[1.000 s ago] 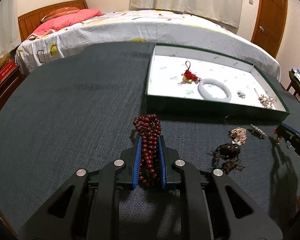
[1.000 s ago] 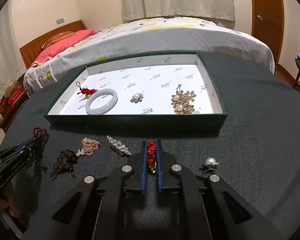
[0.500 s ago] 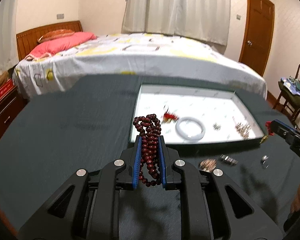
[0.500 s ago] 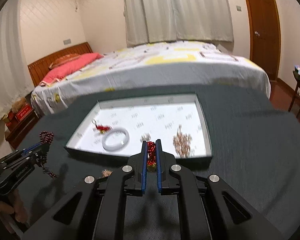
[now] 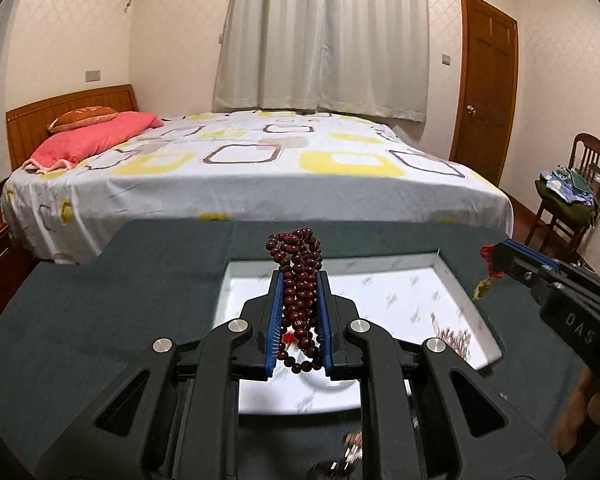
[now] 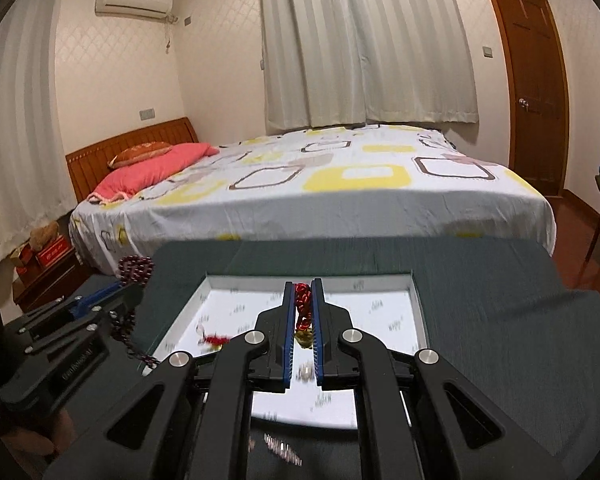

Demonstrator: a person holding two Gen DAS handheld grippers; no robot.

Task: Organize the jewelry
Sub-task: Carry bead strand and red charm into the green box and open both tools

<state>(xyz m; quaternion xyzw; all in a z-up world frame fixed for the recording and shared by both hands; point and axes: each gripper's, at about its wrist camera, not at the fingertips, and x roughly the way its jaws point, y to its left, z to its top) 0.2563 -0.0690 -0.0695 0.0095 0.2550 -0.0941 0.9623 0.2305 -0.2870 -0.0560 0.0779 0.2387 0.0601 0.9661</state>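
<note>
The left tool [image 5: 300,312] is clamped on a bunched string of dark red beads [image 5: 298,280], its blue pads pressing the strand from both sides; a loop stands up past the tips and another hangs below. The right tool [image 6: 303,312] is closed almost fully on a red knotted charm [image 6: 303,306] with a small gold piece at its lower end.

A second ago both tools were low over the dark bench [image 5: 80,320], with loose pieces lying in front of the tray. Now both have risen and come forward, each carrying its catch, so that the white-lined tray [image 5: 456,276] sits directly beneath and ahead of the tips. That suggests the pick-up is done and the carry into the tray is under way.

In the left view the beads hang over the tray's near left part, and a white bangle [image 5: 332,386] shows just under the tool. In the right view the charm is above the tray's middle; another red charm [image 6: 214,338] lies on the lining to the left, blurred. A few pieces are still on the bench [image 6: 500,340] near the tray's front wall, too smeared to name.
</note>
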